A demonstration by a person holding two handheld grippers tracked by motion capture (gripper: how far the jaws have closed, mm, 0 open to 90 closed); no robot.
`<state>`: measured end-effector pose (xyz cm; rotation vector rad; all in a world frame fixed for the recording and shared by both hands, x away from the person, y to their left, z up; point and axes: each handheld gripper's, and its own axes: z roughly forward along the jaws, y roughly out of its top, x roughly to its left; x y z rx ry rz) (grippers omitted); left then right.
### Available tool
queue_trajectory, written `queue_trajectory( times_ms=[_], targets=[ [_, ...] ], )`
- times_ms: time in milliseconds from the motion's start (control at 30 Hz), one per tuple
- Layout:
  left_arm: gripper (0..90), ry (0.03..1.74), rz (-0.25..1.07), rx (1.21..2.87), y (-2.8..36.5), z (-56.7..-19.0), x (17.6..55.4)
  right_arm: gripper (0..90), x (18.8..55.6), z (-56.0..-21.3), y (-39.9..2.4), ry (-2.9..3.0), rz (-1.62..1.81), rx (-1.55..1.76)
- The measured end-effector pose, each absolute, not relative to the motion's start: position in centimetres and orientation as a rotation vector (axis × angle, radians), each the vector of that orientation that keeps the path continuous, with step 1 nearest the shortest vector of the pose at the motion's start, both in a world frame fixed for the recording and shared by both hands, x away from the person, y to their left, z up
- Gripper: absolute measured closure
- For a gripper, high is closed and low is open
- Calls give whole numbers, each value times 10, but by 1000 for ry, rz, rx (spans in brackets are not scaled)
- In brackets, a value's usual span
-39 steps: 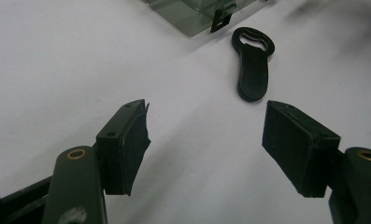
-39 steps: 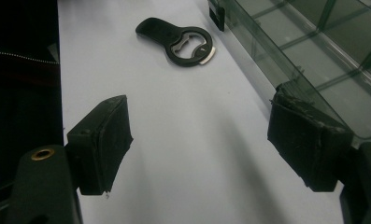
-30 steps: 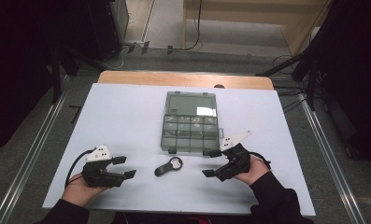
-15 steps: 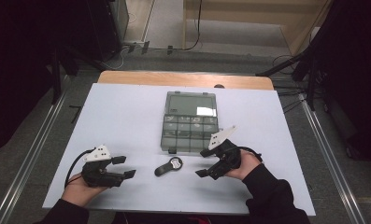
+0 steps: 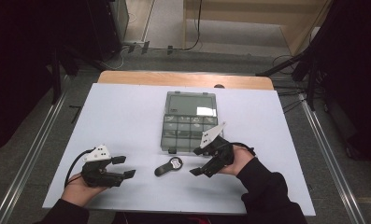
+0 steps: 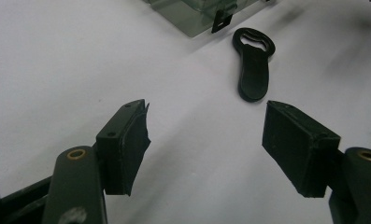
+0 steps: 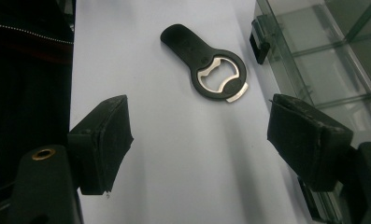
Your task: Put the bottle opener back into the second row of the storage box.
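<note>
bottle opener (image 5: 169,166) lies flat on the white table (image 5: 127,116), just in front of a clear plastic organizer box (image 5: 189,121) and between two hand-held grippers. the right gripper (image 5: 206,161) hovers near the opener's ring end, its jaws spread wide and holding nothing; in the right gripper view the opener (image 7: 206,70) sits ahead of the open jaws, metal mouth toward the box (image 7: 323,60), handle pointing away. the left gripper (image 5: 120,167) rests low by the table's near edge, its jaws likewise apart and empty, with the opener (image 6: 254,65) ahead of it and a little to one side in the left gripper view. the box appears shut, its black latch (image 6: 221,19) facing the opener, and its small compartments look empty as far as can be told. by this evidence the work has barely begun: nothing is grasped, nothing lifted, the lid unopened. what seems left is the whole of it: closing on the opener, raising it, and putting it wherever it is bound, likely the box.
</note>
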<state>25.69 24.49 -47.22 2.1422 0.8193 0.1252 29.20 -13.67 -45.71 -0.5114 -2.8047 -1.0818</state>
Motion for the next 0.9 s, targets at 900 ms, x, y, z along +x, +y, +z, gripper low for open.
queue_trajectory(
  times_ms=[900],
  targets=[
    [312,829,124,2142,246,-472,257,238,314,-454,-106,-2819,-1111,-264]
  ],
)
